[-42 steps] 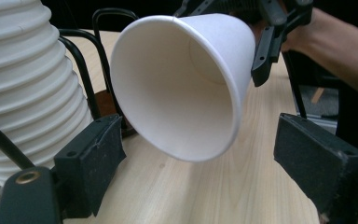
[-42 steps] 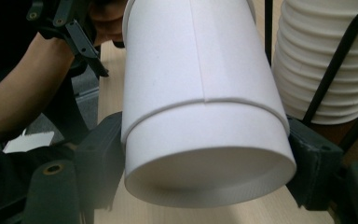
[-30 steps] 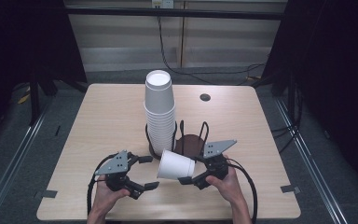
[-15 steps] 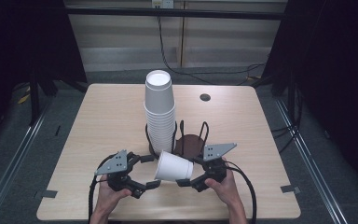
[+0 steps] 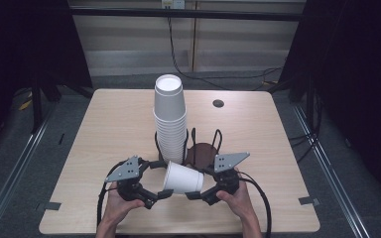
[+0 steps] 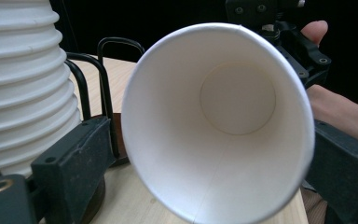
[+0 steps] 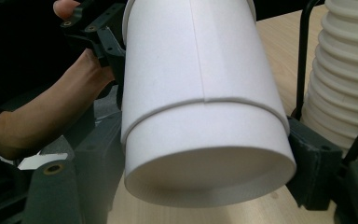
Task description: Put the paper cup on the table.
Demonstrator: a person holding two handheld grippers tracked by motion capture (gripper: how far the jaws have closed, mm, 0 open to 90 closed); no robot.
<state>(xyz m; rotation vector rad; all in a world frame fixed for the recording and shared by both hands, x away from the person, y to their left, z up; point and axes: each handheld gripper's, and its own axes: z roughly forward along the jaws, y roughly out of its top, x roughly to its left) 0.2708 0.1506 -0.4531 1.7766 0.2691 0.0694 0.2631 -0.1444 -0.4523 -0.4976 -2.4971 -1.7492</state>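
A white paper cup (image 5: 181, 178) is held on its side just above the table's front edge, between both grippers. My left gripper (image 5: 159, 179) is shut on its open mouth; in the left gripper view the cup (image 6: 214, 140) gapes toward the camera, with a jaw pressed to each side of the rim. My right gripper (image 5: 198, 183) is shut on its base end. In the right gripper view the cup (image 7: 200, 93) shows a stepped line around its wall, like one cup nested in another.
A tall stack of white cups (image 5: 169, 119) stands in a black wire holder (image 5: 202, 150) with a brown base, just behind the grippers. A small dark disc (image 5: 218, 103) lies at the back right of the wooden table (image 5: 109, 124).
The cup and the right gripper have drifted slightly left, toward the left gripper. Both hands stay low at the table's front.
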